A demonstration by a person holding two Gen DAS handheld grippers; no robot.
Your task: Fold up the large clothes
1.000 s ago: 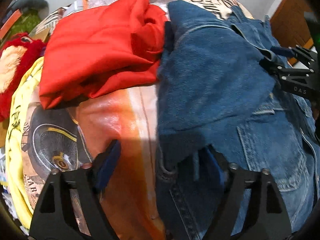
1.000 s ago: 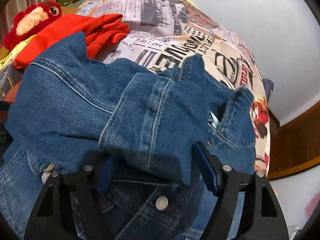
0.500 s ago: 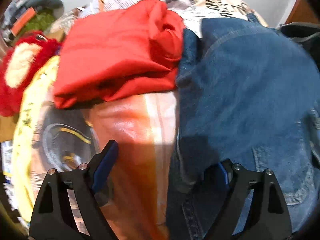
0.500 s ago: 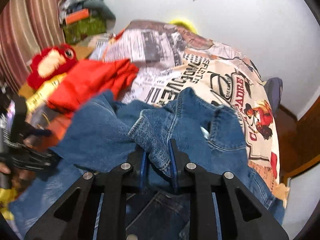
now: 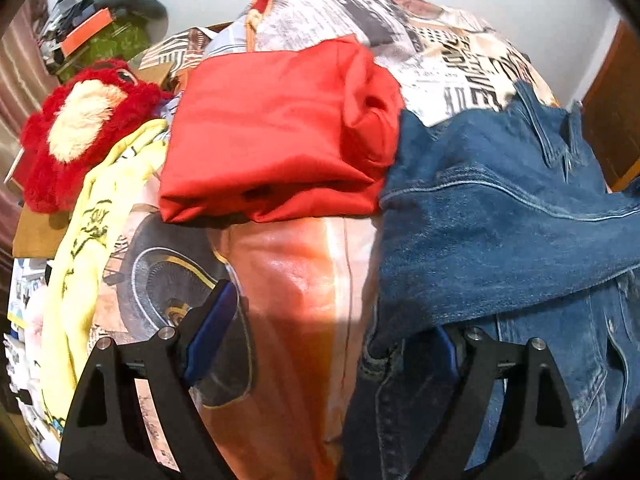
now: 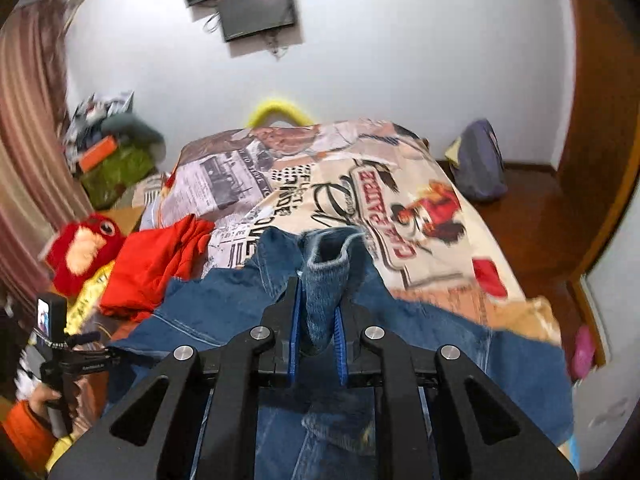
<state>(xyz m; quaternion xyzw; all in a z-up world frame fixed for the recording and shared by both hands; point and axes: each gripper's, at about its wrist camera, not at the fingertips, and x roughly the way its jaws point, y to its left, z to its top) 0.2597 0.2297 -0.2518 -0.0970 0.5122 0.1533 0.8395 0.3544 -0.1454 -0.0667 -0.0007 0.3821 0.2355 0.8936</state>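
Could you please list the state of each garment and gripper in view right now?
denim jacket: unfolded, one part lifted by the right gripper
red garment: folded, lying on the bed
left gripper: open, at the jacket's edge
right gripper: shut on denim

Both fisheye views are evenly and brightly lit, bending hard into dark vignetted corners. A glossy sheen marks the orange bedspread [image 5: 304, 280], with a soft shadow below it. In the right wrist view the curtain [image 6: 28, 152] and left-side clutter smear, probably from motion.
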